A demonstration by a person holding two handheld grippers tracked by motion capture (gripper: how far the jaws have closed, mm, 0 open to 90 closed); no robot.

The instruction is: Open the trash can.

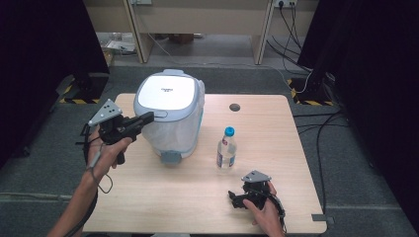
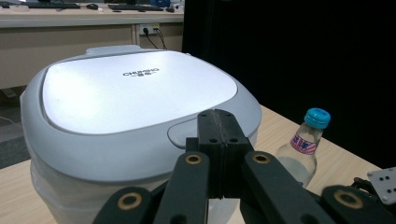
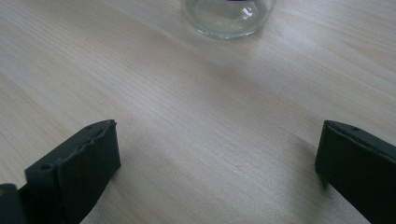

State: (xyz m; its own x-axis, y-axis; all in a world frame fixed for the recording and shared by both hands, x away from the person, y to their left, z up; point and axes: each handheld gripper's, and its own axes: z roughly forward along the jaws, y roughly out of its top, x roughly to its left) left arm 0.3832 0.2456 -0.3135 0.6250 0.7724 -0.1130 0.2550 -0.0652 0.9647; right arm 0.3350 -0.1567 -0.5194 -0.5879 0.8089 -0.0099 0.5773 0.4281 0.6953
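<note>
Bin (image 1: 170,116) on bench (image 1: 148,197), back-left; lid (image 2: 135,88) reads "CHUMING". Left gripper (image 1: 148,118) fingers together, empty, at lid's front edge. Blue-capped bottle (image 1: 226,149) just right of bin, label unreadable. Right gripper (image 1: 236,197) fingers apart, resting on bench near bottle.

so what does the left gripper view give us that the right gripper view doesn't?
Left gripper view: the bin's white lid with its brand lettering, the bottle's blue cap and label, and the left claw shut, near the lid's front tab.
Right gripper view: the right claw wide open, low over bare table.
Both: the clear bottle and the wooden tabletop.
</note>
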